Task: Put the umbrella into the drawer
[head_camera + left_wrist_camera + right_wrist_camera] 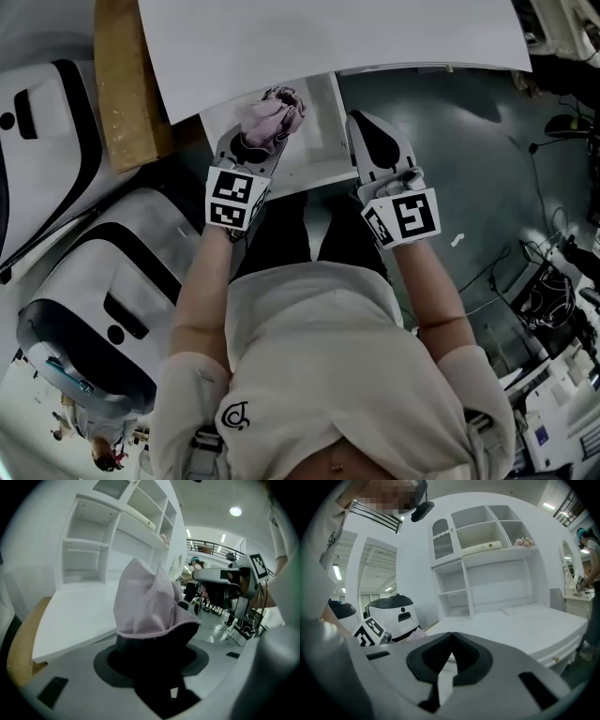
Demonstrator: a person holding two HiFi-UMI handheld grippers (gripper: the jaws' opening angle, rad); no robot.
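At the far left stand two white machines [70,281] with black trim, and a brown board [127,80] leans beside the white counter [328,33]. Next comes the left tongs [251,148], carrying a cube [234,197] with square black-and-white markers. These tongs are clamped on the umbrella [272,117], a folded pink one. In the left gripper view its dark lower part sits between the pads of the left tongs [154,667], and the pink cloth of the umbrella [145,602] bunches out above them. The umbrella hangs over the left part of the open white drawer [321,136], which is pulled out from under the counter. I cannot tell whether it touches the drawer's bottom.

Right of the drawer is the right tongs [373,131], with its own marker cube [405,216]. The right gripper view shows the right tongs [451,638] with pads meeting at the tips and nothing between them. Behind them a white shelf unit [487,541] rises from the counter.

The person's pale shirt carries a small dark emblem [236,414], which I cannot read as letters. Cables [534,291] lie on the floor at the far right.
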